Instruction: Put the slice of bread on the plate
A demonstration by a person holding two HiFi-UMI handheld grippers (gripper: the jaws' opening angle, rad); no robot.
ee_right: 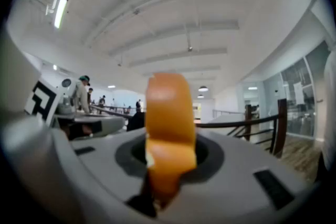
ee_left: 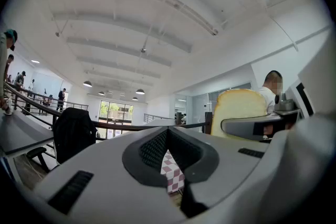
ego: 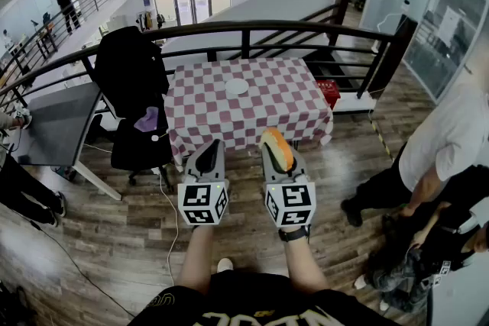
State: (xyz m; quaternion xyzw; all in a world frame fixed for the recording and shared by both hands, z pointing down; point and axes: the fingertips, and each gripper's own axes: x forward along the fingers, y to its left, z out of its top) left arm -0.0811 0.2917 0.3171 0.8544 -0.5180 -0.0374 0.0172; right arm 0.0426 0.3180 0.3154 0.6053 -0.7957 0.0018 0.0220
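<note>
Right gripper [ego: 273, 145]: jaws clamped on the tan, orange-crusted slice of bread [ee_right: 169, 107]. The slice stands on edge between the pads and sticks up above the jaw tips. Gripper is level, pointing to 12 o'clock.

Left gripper [ego: 212, 145]: jaws drawn together to a thin slit with nothing between them (only checked cloth shows through the gap). Also level, just beside the right one at its 9 o'clock, not touching.

The bread is in the air, short of the table, not on the plate. The small round white plate [ego: 237, 87] is at 12 o'clock from the grippers, near the middle of the table with the red-and-white checked cloth [ego: 290, 114].

Black office chair with dark jacket draped on it [ego: 131, 80] at 10 o'clock, beside the table. Black metal railing [ego: 252, 28] behind the table. Person in white shirt [ego: 447, 141] at 3 o'clock, well apart.
</note>
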